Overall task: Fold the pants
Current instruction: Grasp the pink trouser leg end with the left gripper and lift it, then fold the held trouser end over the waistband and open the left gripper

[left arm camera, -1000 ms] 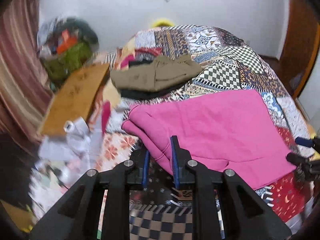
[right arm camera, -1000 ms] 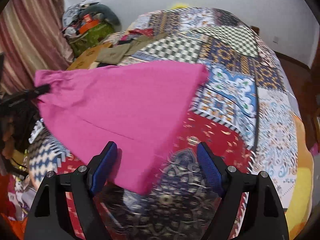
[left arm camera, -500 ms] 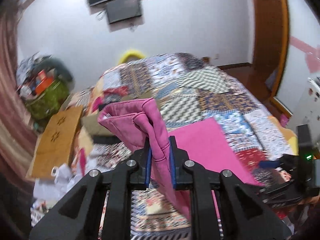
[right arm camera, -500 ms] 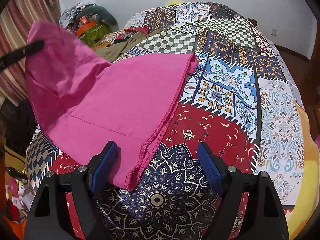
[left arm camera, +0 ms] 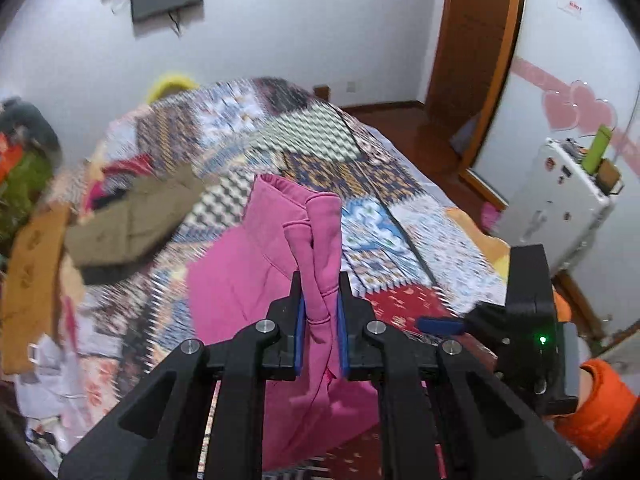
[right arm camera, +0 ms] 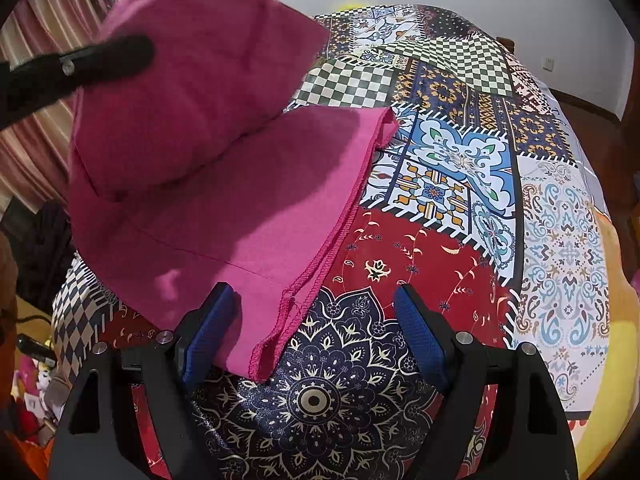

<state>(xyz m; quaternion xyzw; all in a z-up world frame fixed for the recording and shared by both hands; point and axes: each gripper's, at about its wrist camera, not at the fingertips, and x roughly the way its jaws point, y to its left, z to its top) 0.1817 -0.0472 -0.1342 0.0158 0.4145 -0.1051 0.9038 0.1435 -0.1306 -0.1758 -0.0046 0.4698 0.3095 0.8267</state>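
since a second ago the left gripper has raised a bunched edge of the pink pants off the bed; its fingers pinch the soft knit fold. the rest lies flat on the patchwork quilt near the bed's front edge, stitched hem showing. the right gripper is unmoved, fingers spread wide over that hem, gripping nothing.
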